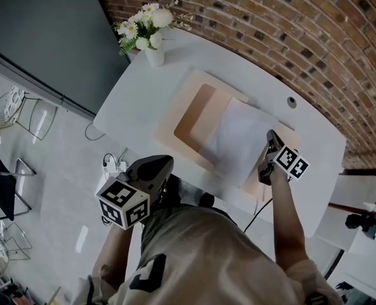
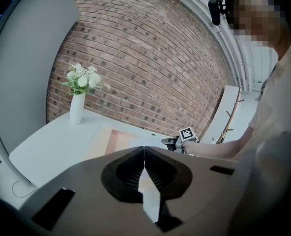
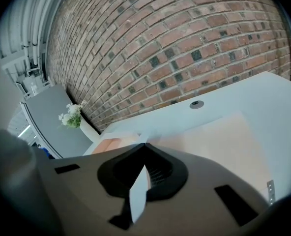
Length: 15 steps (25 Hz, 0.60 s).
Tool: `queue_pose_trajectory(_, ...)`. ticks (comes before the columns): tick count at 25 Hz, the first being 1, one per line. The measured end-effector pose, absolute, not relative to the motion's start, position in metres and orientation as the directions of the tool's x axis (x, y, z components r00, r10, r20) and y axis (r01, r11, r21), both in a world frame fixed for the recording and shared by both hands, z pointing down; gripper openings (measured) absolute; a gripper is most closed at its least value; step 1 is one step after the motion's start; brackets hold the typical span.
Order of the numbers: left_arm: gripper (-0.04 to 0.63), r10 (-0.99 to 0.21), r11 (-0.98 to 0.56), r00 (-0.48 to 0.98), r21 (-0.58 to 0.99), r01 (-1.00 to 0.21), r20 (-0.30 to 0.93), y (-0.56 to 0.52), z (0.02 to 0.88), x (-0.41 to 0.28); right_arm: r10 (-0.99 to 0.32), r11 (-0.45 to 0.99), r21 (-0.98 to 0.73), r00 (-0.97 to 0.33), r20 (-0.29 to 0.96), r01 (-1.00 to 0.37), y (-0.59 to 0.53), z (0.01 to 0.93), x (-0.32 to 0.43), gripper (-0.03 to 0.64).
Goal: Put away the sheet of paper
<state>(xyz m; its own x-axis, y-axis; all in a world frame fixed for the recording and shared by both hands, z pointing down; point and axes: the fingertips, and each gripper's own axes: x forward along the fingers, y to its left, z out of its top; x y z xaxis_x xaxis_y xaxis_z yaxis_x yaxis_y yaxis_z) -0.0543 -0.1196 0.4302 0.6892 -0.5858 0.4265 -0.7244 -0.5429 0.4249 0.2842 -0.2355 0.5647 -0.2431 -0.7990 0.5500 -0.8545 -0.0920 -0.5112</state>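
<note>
A white sheet of paper (image 1: 237,138) lies over the right half of a flat beige tray (image 1: 175,116) on the white table (image 1: 131,100). My right gripper (image 1: 270,136) is at the sheet's right edge and shut on it. In the right gripper view a white strip of the paper (image 3: 138,193) shows between the closed jaws of this gripper (image 3: 144,145). My left gripper (image 1: 163,162) is held off the table's near edge, close to my body. Its jaws (image 2: 144,150) are shut with nothing between them.
A white vase of flowers (image 1: 153,53) stands at the table's far left corner. A round cable hole (image 1: 291,101) sits near the brick wall. The tray has a sunken orange part (image 1: 194,113) on its left. Wire chairs (image 1: 16,116) and a power strip (image 1: 112,166) are on the floor at left.
</note>
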Motion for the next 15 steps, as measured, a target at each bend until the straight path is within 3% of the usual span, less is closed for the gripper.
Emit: queue_pose_trajectory(15,0.017,-0.525,-0.598,0.754,0.460,-0.657,0.395,-0.146,0.433,-0.072,-0.820,-0.167,-0.533,-0.183,0.543,-0.830,-0.239,0.565,0.276,0.023)
